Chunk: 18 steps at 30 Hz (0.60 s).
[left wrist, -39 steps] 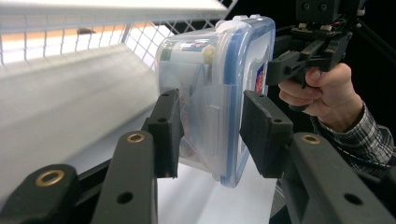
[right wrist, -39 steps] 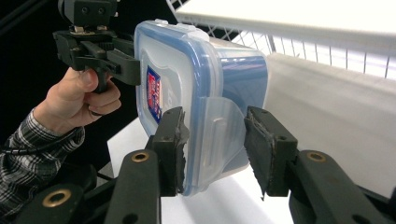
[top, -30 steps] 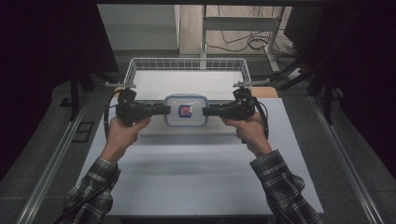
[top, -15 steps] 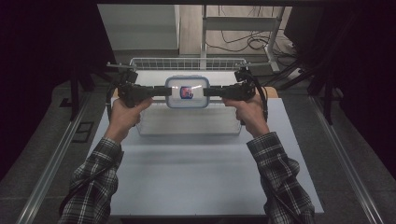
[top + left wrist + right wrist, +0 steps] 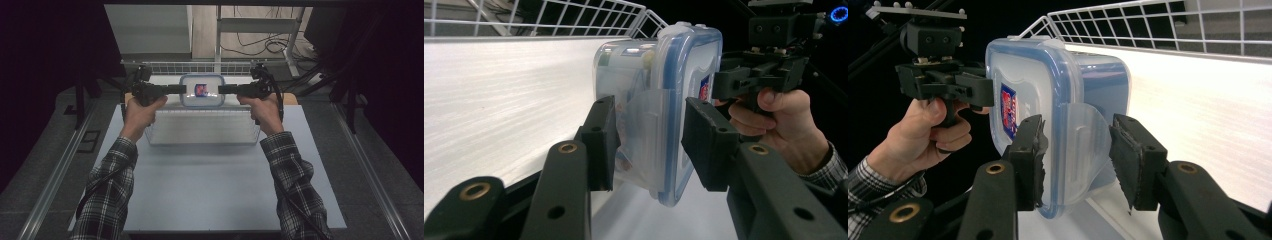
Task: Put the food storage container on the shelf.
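Now my left gripper (image 5: pixel 181 90) and right gripper (image 5: pixel 223 90) clamp their jaws on the container (image 5: pixel 202 90) above the wire basket (image 5: pixel 202 134), upper centre; pale desk (image 5: pixel 210 190), seemingly dark room.

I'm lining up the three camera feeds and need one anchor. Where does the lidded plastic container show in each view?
High view: the container is upper centre, between the two grippers, above the wire basket.
Left gripper view: centre, seen edge-on, lid to the right.
Right gripper view: centre, lid to the left.
Shared landmark: the red and blue label on the lid.
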Motion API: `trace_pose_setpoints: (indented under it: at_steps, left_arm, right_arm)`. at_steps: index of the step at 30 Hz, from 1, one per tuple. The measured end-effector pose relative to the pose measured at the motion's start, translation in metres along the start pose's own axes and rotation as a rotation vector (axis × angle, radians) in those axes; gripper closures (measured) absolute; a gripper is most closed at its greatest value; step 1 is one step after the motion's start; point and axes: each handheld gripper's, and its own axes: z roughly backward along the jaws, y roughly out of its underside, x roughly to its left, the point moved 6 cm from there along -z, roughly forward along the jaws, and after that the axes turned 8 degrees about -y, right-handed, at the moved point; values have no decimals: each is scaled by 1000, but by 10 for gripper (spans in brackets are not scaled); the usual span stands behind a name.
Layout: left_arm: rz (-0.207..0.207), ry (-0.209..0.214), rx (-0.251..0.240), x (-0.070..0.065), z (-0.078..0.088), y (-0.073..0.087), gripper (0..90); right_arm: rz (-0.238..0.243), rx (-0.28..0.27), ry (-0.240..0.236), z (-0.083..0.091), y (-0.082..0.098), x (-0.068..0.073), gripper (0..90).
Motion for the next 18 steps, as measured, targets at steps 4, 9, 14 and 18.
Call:
trace_pose_setpoints:
  at_steps: [4, 9, 14, 18]
  left_arm:
    - [-9, -9, -12, 1, -2, 1, 573]
    - [-34, -30, -18, 1, -3, 1, 565]
    - [-31, -28, -14, 1, -4, 1, 558]
    - [-40, -61, 9, 3, -9, 3, 495]
  right_arm:
    - [-23, -5, -4, -2, 0, -5, 565]
    - [-23, -8, 13, -2, -1, -6, 554]
    - [-43, -7, 12, -3, -2, -7, 550]
    - [4, 57, 112, -6, 0, -10, 565]
